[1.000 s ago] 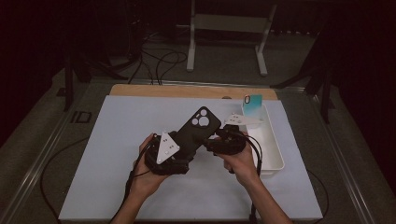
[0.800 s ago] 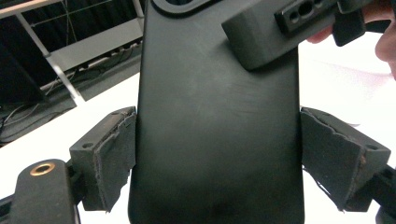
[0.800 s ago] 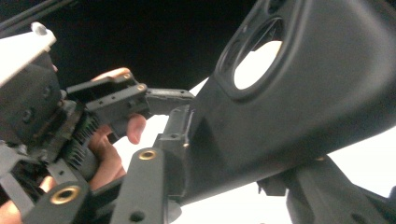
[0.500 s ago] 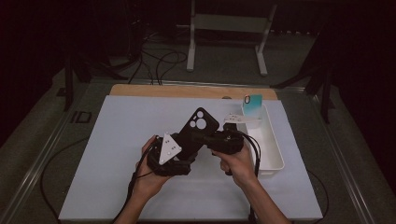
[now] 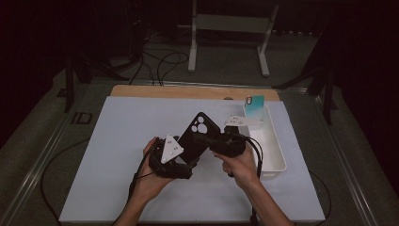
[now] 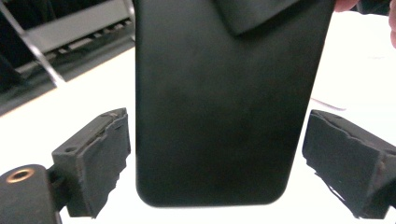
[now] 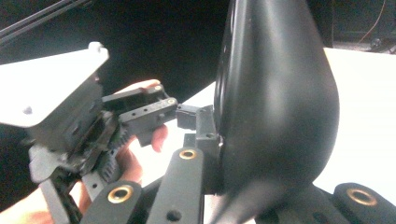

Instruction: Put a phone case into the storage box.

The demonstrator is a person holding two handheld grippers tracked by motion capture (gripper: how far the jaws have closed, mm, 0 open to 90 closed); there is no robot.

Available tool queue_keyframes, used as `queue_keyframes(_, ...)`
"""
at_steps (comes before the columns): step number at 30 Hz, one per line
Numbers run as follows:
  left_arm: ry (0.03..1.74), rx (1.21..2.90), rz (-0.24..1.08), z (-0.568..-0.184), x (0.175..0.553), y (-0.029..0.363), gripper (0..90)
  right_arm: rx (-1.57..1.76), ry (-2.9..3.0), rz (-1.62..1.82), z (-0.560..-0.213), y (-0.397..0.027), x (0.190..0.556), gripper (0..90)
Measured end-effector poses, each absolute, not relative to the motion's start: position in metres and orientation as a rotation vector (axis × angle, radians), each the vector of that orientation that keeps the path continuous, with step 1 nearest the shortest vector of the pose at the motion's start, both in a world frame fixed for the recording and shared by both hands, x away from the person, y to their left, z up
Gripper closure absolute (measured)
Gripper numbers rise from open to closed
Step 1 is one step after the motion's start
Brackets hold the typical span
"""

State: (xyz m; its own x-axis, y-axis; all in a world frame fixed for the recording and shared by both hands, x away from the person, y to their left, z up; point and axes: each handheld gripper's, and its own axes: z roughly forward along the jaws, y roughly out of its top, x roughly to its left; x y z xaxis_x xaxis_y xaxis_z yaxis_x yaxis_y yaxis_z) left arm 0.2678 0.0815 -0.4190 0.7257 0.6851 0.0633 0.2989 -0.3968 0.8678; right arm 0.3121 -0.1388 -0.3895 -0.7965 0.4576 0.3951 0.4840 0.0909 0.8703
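A black phone case (image 5: 196, 134) is held up tilted above the white mat, camera cutout at the top. My right gripper (image 5: 207, 140) has just been closing and is now shut on the case's right edge; in the right gripper view the case (image 7: 275, 93) bulges right in front of the camera. My left gripper (image 5: 188, 161) sits under the case's lower end. Its jaws have just been opening, and in the left gripper view the case (image 6: 224, 102) hangs between the two pads (image 6: 98, 158) with a gap on each side.
A white tray (image 5: 277, 157) stands right of the hands, with a teal phone case (image 5: 254, 106) leaning at its far end. The white mat (image 5: 117, 136) covers the table up to a wooden strip (image 5: 188, 92). A metal stand (image 5: 230, 28) and cables lie beyond.
The right gripper has shifted left onto the black case's edge and closed on it. The left hand has kept its place under the case.
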Motion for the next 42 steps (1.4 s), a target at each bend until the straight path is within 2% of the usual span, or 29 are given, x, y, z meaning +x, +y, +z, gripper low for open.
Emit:
queue_keyframes(4,0.745,1.997,0.407,-0.419,0.273,0.087,1.3,-0.901,-2.357,-1.846,-0.385,-0.139,0.308,85.8)
queue_keyframes(12,0.703,1.987,0.245,-0.425,0.276,0.091,2.8,-0.723,-2.411,-1.834,-0.382,-0.133,0.300,85.6)
queue_keyframes(19,0.637,1.984,0.162,-0.426,0.274,0.094,24.3,-0.672,-2.396,-1.814,-0.383,-0.132,0.300,85.6)
queue_keyframes(28,0.597,2.012,0.123,-0.429,0.273,0.093,34.1,-0.626,-2.436,-1.762,-0.386,-0.133,0.305,84.7)
queue_keyframes(29,0.595,2.001,0.102,-0.429,0.273,0.095,41.3,-0.621,-2.457,-1.757,-0.386,-0.134,0.305,83.4)
queue_keyframes(31,0.585,1.988,0.077,-0.430,0.274,0.098,47.4,-0.593,-2.470,-1.741,-0.385,-0.135,0.306,82.6)
queue_keyframes(36,0.564,1.958,0.041,-0.431,0.274,0.104,65.1,-0.565,-2.501,-1.724,-0.383,-0.138,0.306,74.4)
queue_keyframes(40,0.550,1.939,0.033,-0.432,0.274,0.107,81.8,-0.594,-2.499,-1.748,-0.381,-0.141,0.307,58.9)
queue_keyframes(42,0.547,1.939,0.055,-0.431,0.272,0.106,84.0,-0.593,-2.478,-1.767,-0.381,-0.141,0.307,55.4)
